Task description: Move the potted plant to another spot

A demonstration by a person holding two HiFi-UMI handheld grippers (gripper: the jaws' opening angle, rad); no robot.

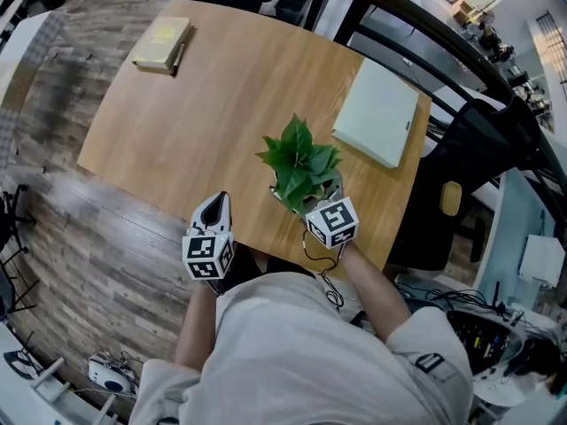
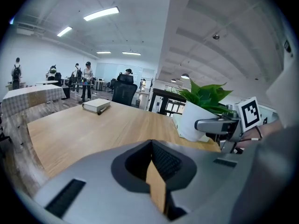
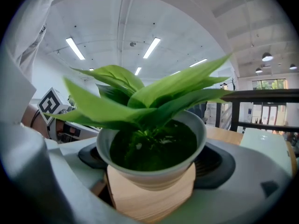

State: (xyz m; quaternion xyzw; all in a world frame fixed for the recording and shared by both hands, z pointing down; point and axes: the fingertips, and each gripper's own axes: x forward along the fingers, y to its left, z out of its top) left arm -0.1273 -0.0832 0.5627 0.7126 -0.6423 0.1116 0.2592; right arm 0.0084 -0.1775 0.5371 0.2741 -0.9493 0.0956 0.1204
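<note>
The right hand-held gripper (image 3: 152, 171) is gripping the potted plant (image 3: 149, 141). In the right gripper view its two jaws are sitting on opposite sides of the white pot, their dark pads (image 3: 216, 160) pressing against the pot's wall, with the soil and broad green leaves filling the space between them. Pale wood is showing just under the pot, but whether the base is touching the table or hanging just above it cannot be told.

In the head view the potted plant (image 1: 299, 165) is standing upright near the front edge of the table (image 1: 204, 122), toward its right half, with the right hand-held gripper (image 1: 312, 205) reaching in from the person's side.

The left hand-held gripper (image 1: 217, 202) is hovering at the front edge of the table, to the left of the plant and apart from it. In the left gripper view its jaws are lying together at the tips, with only a thin sliver of table wood showing behind them, and the left hand-held gripper (image 2: 150, 146) is carrying nothing.

A closed book (image 1: 161, 42) is lying at the far left corner of the table, with a pen (image 1: 177, 58) resting along its right edge. A pale, flat rectangular pad (image 1: 376, 112) is lying at the far right, well apart from the book and just beyond the plant. A black chair (image 1: 461, 193) is standing off the table's right side.
</note>
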